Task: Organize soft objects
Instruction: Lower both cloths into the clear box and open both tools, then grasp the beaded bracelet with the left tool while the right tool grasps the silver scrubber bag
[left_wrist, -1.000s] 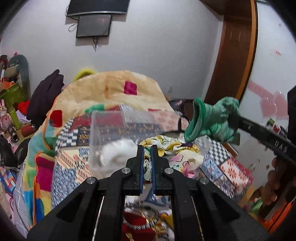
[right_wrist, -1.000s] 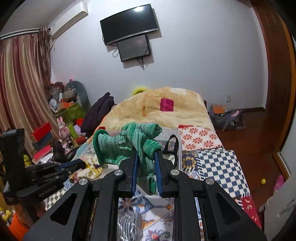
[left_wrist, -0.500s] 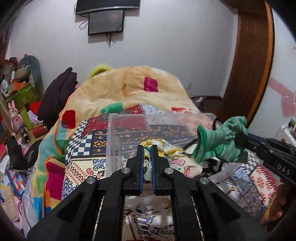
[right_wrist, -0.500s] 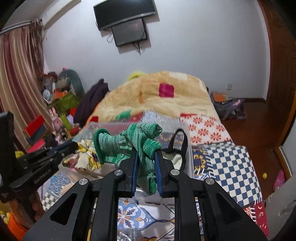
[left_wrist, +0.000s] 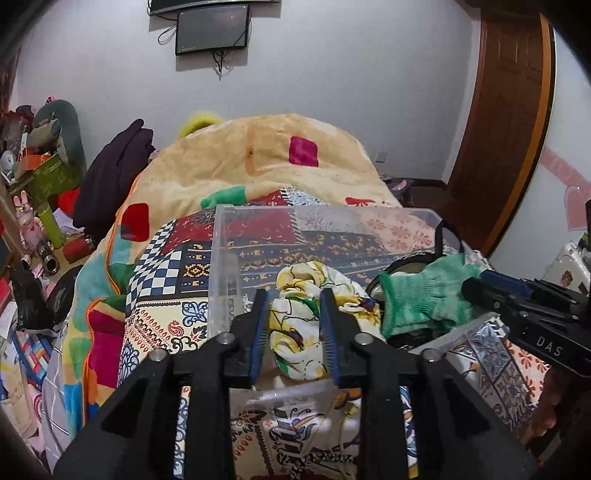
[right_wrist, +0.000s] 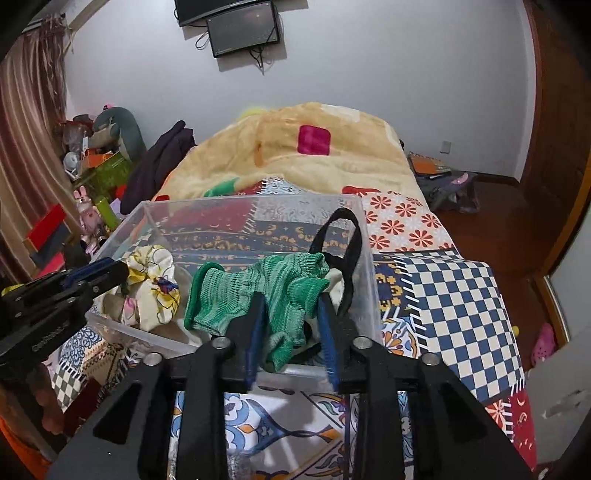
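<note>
A clear plastic bin (left_wrist: 221, 258) (right_wrist: 369, 280) stands on the patchwork bed. My left gripper (left_wrist: 293, 325) is open over the bin's near edge, and a yellow floral cloth (left_wrist: 306, 321) (right_wrist: 151, 284) lies loose between its fingers inside the bin. My right gripper (right_wrist: 291, 325) is open too, with a green knitted sock (right_wrist: 266, 291) (left_wrist: 424, 291) lying loose between its fingers in the bin. A black strap (right_wrist: 347, 251) loops up beside the sock.
A beige blanket (right_wrist: 314, 155) is heaped behind the bin. Clutter and toys (left_wrist: 40, 206) fill the floor on the left. A bag (right_wrist: 443, 184) lies on the wooden floor at the right, near a wooden door (left_wrist: 509, 129).
Both grippers lowered to the bin and opened. The floral cloth and the green sock, held shut before, now rest loose inside the bin.
</note>
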